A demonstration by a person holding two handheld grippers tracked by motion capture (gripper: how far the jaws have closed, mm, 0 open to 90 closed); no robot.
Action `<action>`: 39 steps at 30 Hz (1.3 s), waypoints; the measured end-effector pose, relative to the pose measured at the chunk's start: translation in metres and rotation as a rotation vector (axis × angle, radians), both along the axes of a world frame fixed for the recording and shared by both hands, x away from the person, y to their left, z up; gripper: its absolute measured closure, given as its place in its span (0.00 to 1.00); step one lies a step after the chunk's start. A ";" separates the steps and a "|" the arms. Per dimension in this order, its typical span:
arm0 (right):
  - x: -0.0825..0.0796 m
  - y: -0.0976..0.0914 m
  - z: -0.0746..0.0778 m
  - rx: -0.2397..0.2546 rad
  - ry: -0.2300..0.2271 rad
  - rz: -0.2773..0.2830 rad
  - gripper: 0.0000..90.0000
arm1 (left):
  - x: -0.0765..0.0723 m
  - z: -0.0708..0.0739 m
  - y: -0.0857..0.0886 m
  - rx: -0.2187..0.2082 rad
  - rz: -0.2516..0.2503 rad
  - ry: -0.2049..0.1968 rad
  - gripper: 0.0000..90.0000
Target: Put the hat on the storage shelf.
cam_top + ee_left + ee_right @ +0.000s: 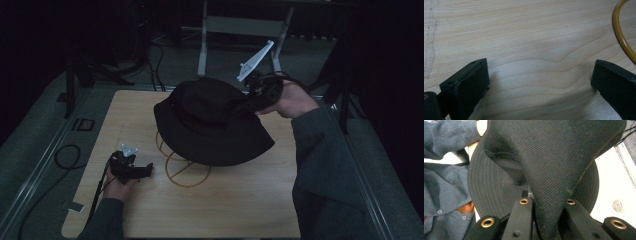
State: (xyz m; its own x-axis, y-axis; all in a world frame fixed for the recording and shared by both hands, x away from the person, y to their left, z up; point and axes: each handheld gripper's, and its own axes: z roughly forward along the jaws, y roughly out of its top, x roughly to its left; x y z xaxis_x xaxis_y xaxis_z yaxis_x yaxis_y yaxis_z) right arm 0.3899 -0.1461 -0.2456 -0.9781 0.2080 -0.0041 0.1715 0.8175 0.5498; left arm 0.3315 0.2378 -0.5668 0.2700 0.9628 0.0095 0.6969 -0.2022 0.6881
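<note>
- The black bucket hat [212, 122] sits over the yellow wire stand [182, 170] at the bench's [240, 210] middle.
- Right gripper [257, 95], at the hat's far right side: fingers [520, 220] pinched shut on a fold of the crown.
- Left gripper [142, 170], left of the stand: fingers [467, 87] wide apart, holding nothing.

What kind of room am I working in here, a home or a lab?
Probably a lab or workshop, dimly lit: a bare wooden table with metal rails, loose cables on grey carpet, and a metal desk frame behind. The right gripper pinches a black hat.
</note>
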 end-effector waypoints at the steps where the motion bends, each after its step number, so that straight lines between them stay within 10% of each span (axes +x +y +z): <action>1: 0.000 0.002 -0.001 -0.001 0.003 0.002 0.95 | 0.000 0.000 0.000 0.000 0.000 0.000 0.02; 19: 0.006 0.036 -0.019 -0.007 0.048 0.040 0.90 | 0.000 0.000 0.000 0.001 -0.001 0.002 0.02; 39: 0.011 0.075 -0.047 -0.120 0.089 0.037 0.78 | 0.000 0.000 0.000 0.002 -0.001 0.002 0.02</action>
